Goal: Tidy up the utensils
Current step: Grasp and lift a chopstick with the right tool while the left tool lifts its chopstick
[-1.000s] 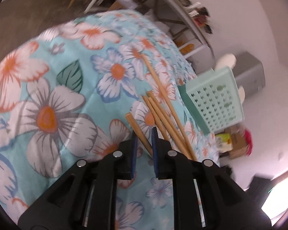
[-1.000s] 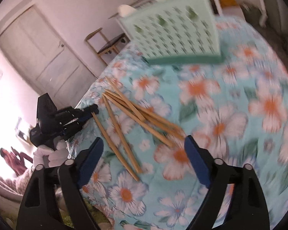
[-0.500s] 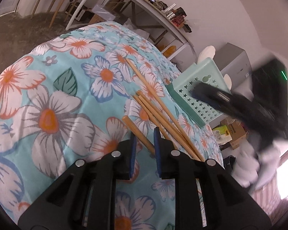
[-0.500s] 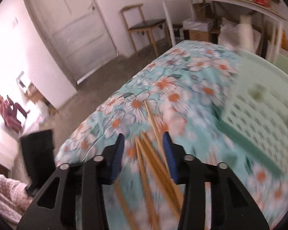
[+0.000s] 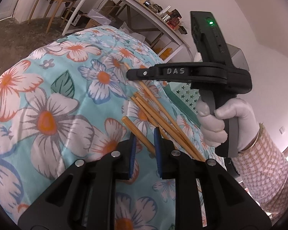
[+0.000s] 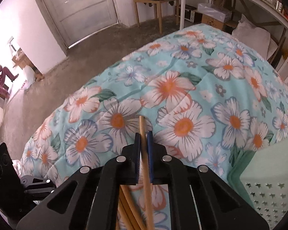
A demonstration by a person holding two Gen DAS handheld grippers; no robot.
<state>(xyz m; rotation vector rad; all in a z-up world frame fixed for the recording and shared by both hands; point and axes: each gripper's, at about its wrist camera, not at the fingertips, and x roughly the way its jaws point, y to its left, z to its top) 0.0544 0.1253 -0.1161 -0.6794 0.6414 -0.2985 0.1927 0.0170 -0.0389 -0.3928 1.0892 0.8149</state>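
Right wrist view, lower centre: the right tongs (image 6: 143, 140), black with blue pads, have just been closing and are now clenched on a single pale wooden chopstick (image 6: 143, 132), whose blunt tip pokes out just above the pads and whose shaft runs down between the black arms. Under the arms, more chopsticks (image 6: 124, 207) lie close together on the cloth. At the lower right edge stands a mint-green plastic basket with star-shaped holes (image 6: 266, 187).

Left wrist view, lower centre: the left tongs (image 5: 145, 143) stand slightly parted around the lower end of another light wooden stick (image 5: 136, 132) that lies on the cloth; whether the pads press on it cannot be told. Just right of it, a fan of wooden chopsticks (image 5: 155, 113) spreads toward the upper left of the frame. Right of centre, a white-gloved hand (image 5: 226, 122) with a checked sleeve grips the handle of the right tool, whose arm reaches left over the farthest stick.

Beyond, in both views: a turquoise quilt with white and orange flowers (image 6: 184, 99) covers the bench, and past it stand a wooden chair (image 6: 155, 2), a pale panelled door (image 6: 76, 9) and a long white shelf (image 5: 136, 2).
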